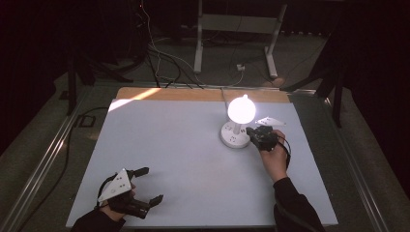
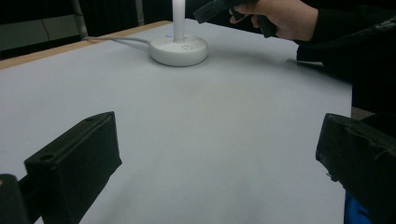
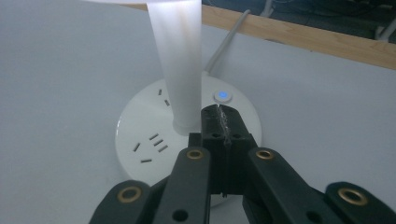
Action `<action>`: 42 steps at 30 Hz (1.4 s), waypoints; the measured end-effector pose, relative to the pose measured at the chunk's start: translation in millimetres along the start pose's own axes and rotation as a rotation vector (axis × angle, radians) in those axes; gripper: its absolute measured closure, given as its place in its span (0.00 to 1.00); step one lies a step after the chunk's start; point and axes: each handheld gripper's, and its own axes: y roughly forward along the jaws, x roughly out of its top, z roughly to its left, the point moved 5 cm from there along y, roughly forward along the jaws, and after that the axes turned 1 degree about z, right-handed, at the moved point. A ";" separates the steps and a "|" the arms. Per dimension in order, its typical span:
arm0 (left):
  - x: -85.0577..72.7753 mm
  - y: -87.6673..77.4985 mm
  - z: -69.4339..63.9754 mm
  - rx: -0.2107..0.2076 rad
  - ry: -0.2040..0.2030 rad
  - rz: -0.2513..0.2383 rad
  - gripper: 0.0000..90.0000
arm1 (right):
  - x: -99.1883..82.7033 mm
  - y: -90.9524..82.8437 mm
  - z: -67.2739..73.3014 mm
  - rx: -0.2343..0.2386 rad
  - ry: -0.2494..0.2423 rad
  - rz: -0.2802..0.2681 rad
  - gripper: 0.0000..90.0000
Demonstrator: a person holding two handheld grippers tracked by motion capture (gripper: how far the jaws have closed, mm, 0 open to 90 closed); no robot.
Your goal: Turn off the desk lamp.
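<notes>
A lit globe bulb [image 1: 241, 109] glows on a white stem [image 3: 180, 60] that rises from a round white socket base [image 1: 234, 137] at the table's back right. On the base a small button [image 3: 222, 95] shines blue. My right gripper [image 3: 222, 112] is shut with nothing between its jaws, and its tips hover just in front of that button; it also shows beside the base [image 1: 252, 132]. My left gripper [image 1: 151, 184] rests open near the front left corner. Its two jaws stand wide apart over bare table. The base [image 2: 178, 49] also appears far off in the left gripper view.
A white sheet [image 1: 183, 159] covers the table, with a wooden strip [image 1: 193, 94] along the back edge. The base's grey cable [image 3: 229, 35] runs off over that edge. Dark floor, cables and a white metal frame [image 1: 237, 29] lie beyond the table.
</notes>
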 end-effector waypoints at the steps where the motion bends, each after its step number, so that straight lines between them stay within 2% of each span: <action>1: 0.1 -0.1 0.1 0.000 -0.001 -0.001 0.00 | 0.1 0.1 0.3 0.000 -0.002 -0.001 1.00; 19: 0.1 -0.2 -0.3 0.001 0.003 -0.001 0.00 | -6.7 7.2 -3.3 -0.018 0.001 0.023 1.00; 36: 0.3 -0.6 -0.2 0.000 0.005 0.000 0.00 | -17.8 19.8 0.9 -0.022 -0.019 0.067 1.00; 42: 0.2 -0.4 -0.4 0.000 0.003 -0.001 0.00 | -18.9 20.4 0.6 -0.024 -0.018 0.067 1.00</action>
